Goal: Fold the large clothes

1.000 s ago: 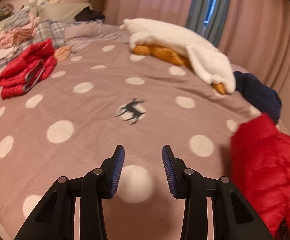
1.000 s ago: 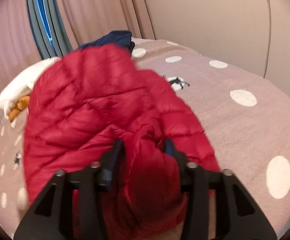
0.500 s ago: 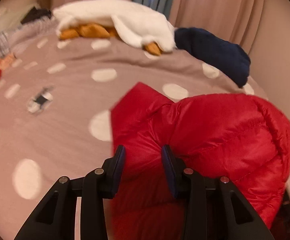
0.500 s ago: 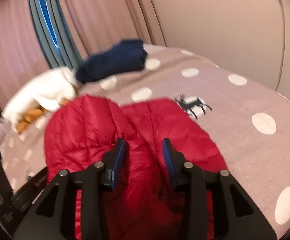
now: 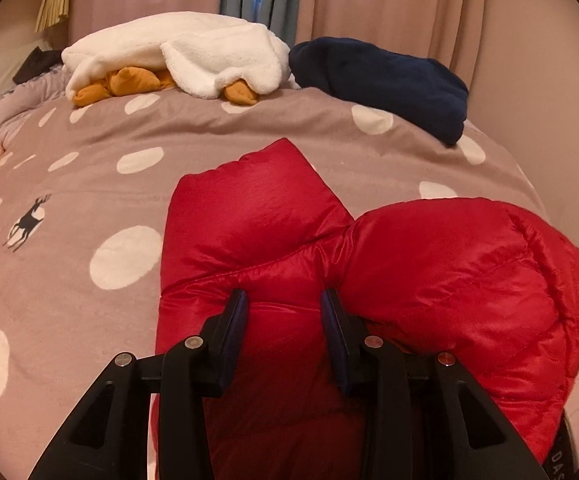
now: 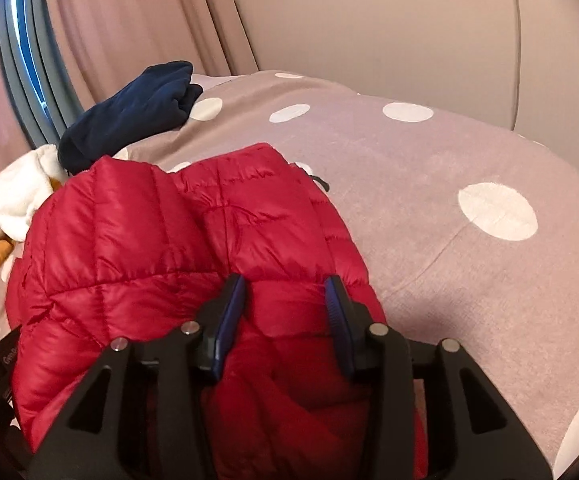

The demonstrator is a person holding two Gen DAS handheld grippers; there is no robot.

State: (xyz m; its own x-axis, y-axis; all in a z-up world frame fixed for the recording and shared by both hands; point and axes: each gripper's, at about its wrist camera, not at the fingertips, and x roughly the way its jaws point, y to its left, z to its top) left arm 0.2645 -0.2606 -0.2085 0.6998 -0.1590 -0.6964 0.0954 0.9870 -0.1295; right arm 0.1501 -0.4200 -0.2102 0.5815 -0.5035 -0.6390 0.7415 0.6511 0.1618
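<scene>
Red puffer jacket (image 5: 429, 280) lies bunched on the bed (image 5: 89, 320), a dotted mauve cover under it, and both tools are over it. Left hand-held gripper (image 5: 283, 312) has jaws spread apart, nothing pinched, jacket fabric bulging up in the gap between its fingers and stretching ahead of it and off to its right; one panel of the jacket sticks out forward of it like a flap. Right hand-held gripper (image 6: 285, 300) likewise stands wide, not clamped on anything, with the quilted red shell (image 6: 169, 240) directly beneath and ahead of it and running off to its left; bare cover lies to its right. Whether either set of fingers actually presses into the fabric I cannot tell, looks like touching or just above. Judgement: step in hand is picking grip points on the jacket so it can be spread flat before any fold. To do it well, pinch a single edge or seam rather than a fat wad of padding, slippery shell will likely slide out of a shallow bite, so go deep and close fully; take two points well apart, then pull outward so the lump opens. Beyond the left gripper, far side of the bed: white fleece (image 5: 177, 52) over something orange (image 5: 121, 82), and a navy garment (image 5: 381, 80) further right, all well apart from the jacket. Folding proper seems not yet begun.
</scene>
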